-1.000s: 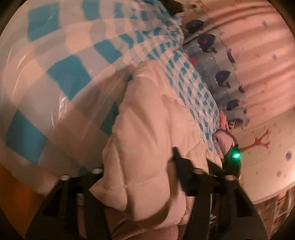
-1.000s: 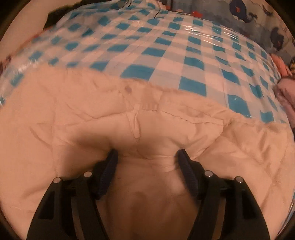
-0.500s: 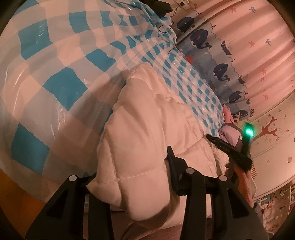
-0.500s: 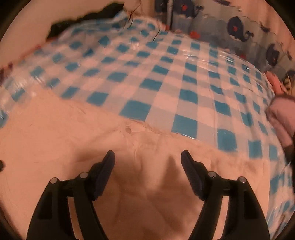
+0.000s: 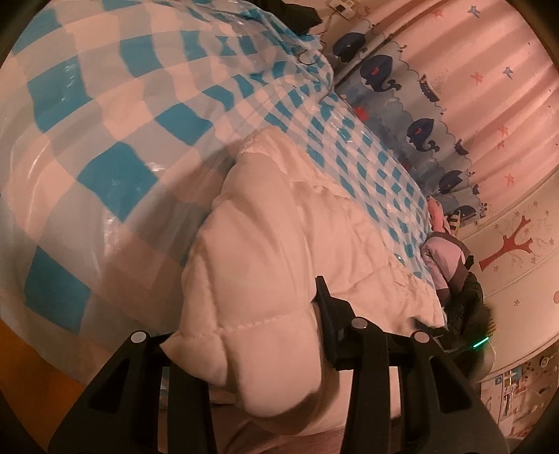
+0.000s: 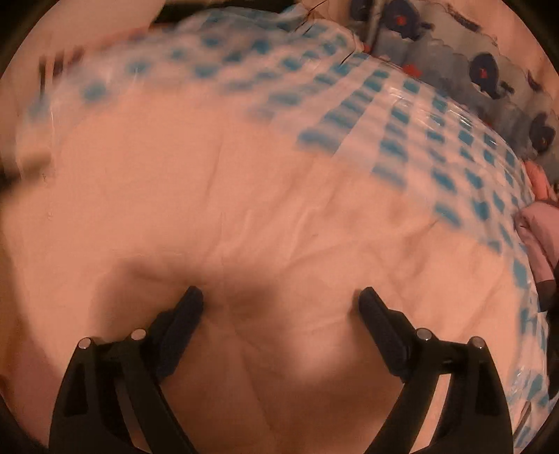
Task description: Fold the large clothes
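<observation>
A white quilted puffer jacket (image 5: pixel 265 237) lies across a bed under a blue-and-white checked cover (image 5: pixel 104 115). In the left wrist view my left gripper (image 5: pixel 251 335) is shut on a thick padded fold at the jacket's near edge. The fabric bulges between the jaws and hides the left fingertip. In the blurred right wrist view my right gripper (image 6: pixel 279 297) hovers just over the flat jacket (image 6: pixel 216 195). Its jaws are opening wide, the pads press on nothing, and only the jacket's surface lies beneath. A dark device with a green light (image 5: pixel 478 344) shows at the jacket's far end.
A whale-print curtain (image 5: pixel 419 129) and a pink striped one hang beyond the bed. Lilac and pink clothes (image 5: pixel 443 255) are piled at the bed's right end. A dark item (image 5: pixel 297 17) lies at the far corner. Orange floor (image 5: pixel 21 366) shows at lower left.
The right gripper's jaws have spread much wider, off the pinch of fabric they sat around, and it has swept sideways over the jacket. The left gripper keeps its hold and has rolled slightly.
</observation>
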The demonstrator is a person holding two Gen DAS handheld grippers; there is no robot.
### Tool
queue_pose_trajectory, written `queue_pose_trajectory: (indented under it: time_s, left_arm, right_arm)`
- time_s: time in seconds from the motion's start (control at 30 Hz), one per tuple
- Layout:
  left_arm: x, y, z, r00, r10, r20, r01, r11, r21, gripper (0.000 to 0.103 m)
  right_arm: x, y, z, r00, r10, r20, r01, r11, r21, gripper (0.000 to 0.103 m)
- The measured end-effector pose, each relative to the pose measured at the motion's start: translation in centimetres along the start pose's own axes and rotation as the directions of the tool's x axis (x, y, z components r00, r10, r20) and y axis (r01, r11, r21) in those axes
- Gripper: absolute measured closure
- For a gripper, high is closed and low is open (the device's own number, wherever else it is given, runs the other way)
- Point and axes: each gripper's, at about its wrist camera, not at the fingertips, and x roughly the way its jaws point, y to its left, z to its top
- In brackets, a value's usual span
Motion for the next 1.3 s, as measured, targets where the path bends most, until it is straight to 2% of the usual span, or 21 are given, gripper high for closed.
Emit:
queue_pose_trajectory:
  time_s: [0.07,0.2,0.23,0.27,0.3,0.37,0.43,0.53,0.57,0.63,0.67,0.77,0.8,0.87,0.97,1.1,1.13,1.17,1.2,1.23,1.3]
  left_arm:
    - [-0.5,-1.7,0.0,0.999,0.045,0.028,-0.047,0.996,0.069,0.069]
    - [-1.3,-3.0,0.5,0.998,0.052,0.045,-0.057,0.993,0.103,0.07]
    - [-1.4,-3.3,0.5,0.997,0.06,0.049,-0.066,0.991,0.116,0.07]
    - [-1.5,-3.6,0.4,0.996,0.071,0.054,-0.078,0.989,0.13,0.07]
    - [-1.6,-4.0,0.3,0.996,0.07,0.054,-0.077,0.988,0.135,0.07]
    - [-1.7,-5.2,-0.2,0.995,0.083,0.061,-0.092,0.982,0.162,0.071]
    - [-2.4,-7.3,-0.6,0.989,0.109,0.099,-0.128,0.967,0.221,0.072]
    - [-3.6,-9.8,-0.6,0.985,0.112,0.132,-0.146,0.949,0.279,0.073]
    - [-3.8,-10.7,-0.7,0.983,0.115,0.142,-0.154,0.941,0.301,0.073]
    - [-4.2,-12.9,-1.0,0.978,0.123,0.167,-0.176,0.918,0.356,0.073]
    - [-4.4,-14.0,-1.2,0.976,0.125,0.178,-0.186,0.905,0.382,0.073]
    - [-4.7,-16.9,-1.8,0.972,0.122,0.201,-0.201,0.876,0.439,0.074]
    - [-4.8,-18.0,-2.1,0.971,0.118,0.208,-0.204,0.863,0.463,0.074]
    - [-4.8,-20.0,-2.6,0.972,0.102,0.214,-0.199,0.842,0.502,0.074]
    - [-4.9,-22.8,-3.2,0.975,0.066,0.211,-0.171,0.829,0.532,0.075]
    - [-4.3,-26.7,-4.3,0.982,0.005,0.189,-0.113,0.818,0.564,0.078]
    - [-4.1,-27.9,-4.7,0.984,-0.012,0.18,-0.097,0.809,0.58,0.079]
    - [-3.8,-28.9,-5.1,0.985,-0.024,0.173,-0.085,0.801,0.593,0.079]
    - [-3.5,-30.4,-5.7,0.986,-0.042,0.161,-0.066,0.787,0.614,0.08]
    - [-3.0,-31.9,-6.5,0.987,-0.059,0.149,-0.05,0.772,0.633,0.08]
    - [-1.7,-35.2,-8.5,0.989,-0.092,0.118,-0.014,0.726,0.687,0.081]
  right_arm:
    - [-0.8,-1.2,0.5,0.999,0.043,-0.031,-0.04,0.996,0.077,0.015]
    - [-6.4,-1.4,-0.2,0.997,-0.003,0.072,-0.002,0.997,0.073,0.018]
    - [-6.2,-1.0,-0.8,0.998,-0.019,0.053,0.015,0.998,0.065,0.018]
    - [-4.1,-0.1,-1.6,1.0,-0.023,-0.021,0.024,0.999,0.03,0.018]
    - [-3.0,0.5,-2.2,0.999,-0.029,-0.034,0.029,0.999,0.018,0.017]
    - [-1.8,1.0,-2.7,0.999,-0.043,0.009,0.042,0.999,0.014,0.015]
    - [-2.6,0.1,-2.2,1.0,-0.005,-0.007,0.005,0.998,0.056,0.015]
    - [-5.2,-1.5,-2.6,0.995,0.072,0.068,-0.08,0.989,0.124,0.015]
    - [-5.9,-2.1,-3.0,0.987,0.13,0.09,-0.143,0.977,0.159,0.015]
    - [-6.2,-3.9,-3.9,0.941,0.311,0.131,-0.336,0.903,0.267,0.015]
    - [-6.6,-5.0,-4.3,0.916,0.364,0.169,-0.401,0.859,0.318,0.015]
    - [-8.9,-8.2,-6.1,0.847,0.439,0.3,-0.528,0.754,0.39,0.015]
    - [-9.6,-8.9,-6.5,0.838,0.44,0.322,-0.542,0.74,0.398,0.015]
    - [-11.1,-11.6,-7.7,0.803,0.446,0.395,-0.589,0.689,0.422,0.015]
    - [-12.0,-15.1,-9.0,0.76,0.455,0.464,-0.646,0.61,0.46,0.014]
    - [-11.4,-19.5,-11.6,0.678,0.483,0.554,-0.735,0.438,0.517,0.014]
    - [-11.0,-20.5,-12.7,0.646,0.485,0.59,-0.763,0.377,0.525,0.014]
    - [-11.2,-20.9,-13.7,0.621,0.485,0.616,-0.782,0.338,0.524,0.014]
    - [-11.2,-21.4,-14.5,0.601,0.483,0.637,-0.797,0.305,0.521,0.014]
    - [-11.1,-22.2,-15.4,0.568,0.477,0.671,-0.82,0.253,0.514,0.014]
    - [-11.1,-23.7,-17.0,0.518,0.459,0.722,-0.849,0.172,0.5,0.014]
